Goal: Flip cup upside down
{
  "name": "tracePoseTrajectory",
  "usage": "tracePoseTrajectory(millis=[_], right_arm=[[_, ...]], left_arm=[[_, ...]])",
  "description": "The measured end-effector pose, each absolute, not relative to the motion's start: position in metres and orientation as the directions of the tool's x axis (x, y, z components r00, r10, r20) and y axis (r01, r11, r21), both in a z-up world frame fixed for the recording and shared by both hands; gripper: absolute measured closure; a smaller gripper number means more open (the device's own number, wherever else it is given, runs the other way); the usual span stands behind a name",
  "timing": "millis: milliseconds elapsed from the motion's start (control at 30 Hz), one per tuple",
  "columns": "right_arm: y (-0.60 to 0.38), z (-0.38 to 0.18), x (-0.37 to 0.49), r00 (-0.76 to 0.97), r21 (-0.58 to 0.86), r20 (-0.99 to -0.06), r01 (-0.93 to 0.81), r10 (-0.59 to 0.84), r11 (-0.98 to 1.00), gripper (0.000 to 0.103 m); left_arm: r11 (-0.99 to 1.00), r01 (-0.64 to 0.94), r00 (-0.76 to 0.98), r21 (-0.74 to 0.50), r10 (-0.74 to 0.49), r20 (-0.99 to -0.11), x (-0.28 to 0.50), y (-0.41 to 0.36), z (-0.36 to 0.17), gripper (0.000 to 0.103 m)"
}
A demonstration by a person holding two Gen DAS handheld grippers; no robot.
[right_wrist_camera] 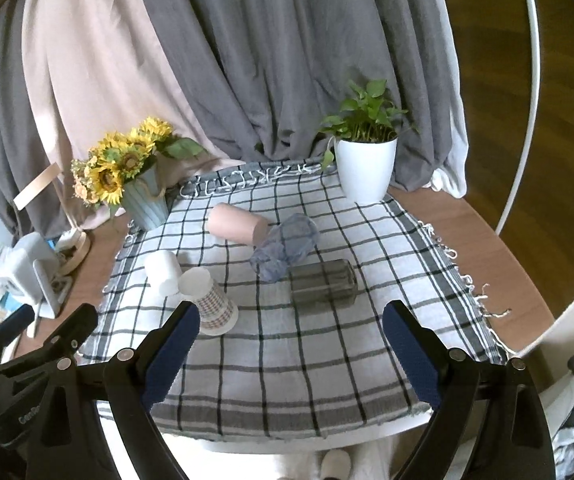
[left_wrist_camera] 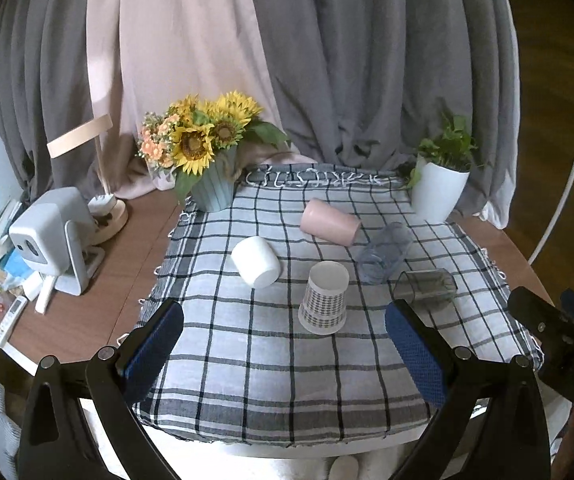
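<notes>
A patterned paper cup (left_wrist_camera: 324, 298) stands upside down on the checked cloth (left_wrist_camera: 271, 360); it also shows in the right wrist view (right_wrist_camera: 209, 301). A white cup (left_wrist_camera: 255, 261) (right_wrist_camera: 162, 272), a pink cup (left_wrist_camera: 330, 222) (right_wrist_camera: 237, 219), a clear blue cup (left_wrist_camera: 385, 252) (right_wrist_camera: 285, 246) and a dark smoky glass (left_wrist_camera: 425, 286) (right_wrist_camera: 323, 282) lie on their sides. My left gripper (left_wrist_camera: 285, 334) is open and empty, above the cloth's front. My right gripper (right_wrist_camera: 291, 338) is open and empty, in front of the smoky glass.
A sunflower vase (left_wrist_camera: 211, 184) and a white plant pot (left_wrist_camera: 439, 192) stand at the cloth's back corners. A grey device (left_wrist_camera: 53, 236), a remote (left_wrist_camera: 10, 320) and clutter lie on the wooden table (left_wrist_camera: 127, 272) at the left. Grey and pink curtains hang behind.
</notes>
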State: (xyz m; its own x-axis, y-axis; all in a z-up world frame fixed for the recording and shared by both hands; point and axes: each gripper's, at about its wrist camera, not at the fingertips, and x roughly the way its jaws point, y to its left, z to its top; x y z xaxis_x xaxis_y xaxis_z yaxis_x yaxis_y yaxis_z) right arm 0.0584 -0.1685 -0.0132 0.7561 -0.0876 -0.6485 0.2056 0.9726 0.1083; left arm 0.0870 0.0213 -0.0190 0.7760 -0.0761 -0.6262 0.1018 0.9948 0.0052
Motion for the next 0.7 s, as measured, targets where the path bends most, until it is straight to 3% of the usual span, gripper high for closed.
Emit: tracePoseTrajectory(millis=[700], right_arm=[[-0.151, -0.007, 0.022, 0.761, 0.097, -0.635, 0.25, -0.133, 0.963, 0.01]], left_arm=[[0.99, 0.137, 0.785, -0.011, -0.115, -0.609, 0.061, 0.035, -0.012, 0.0]])
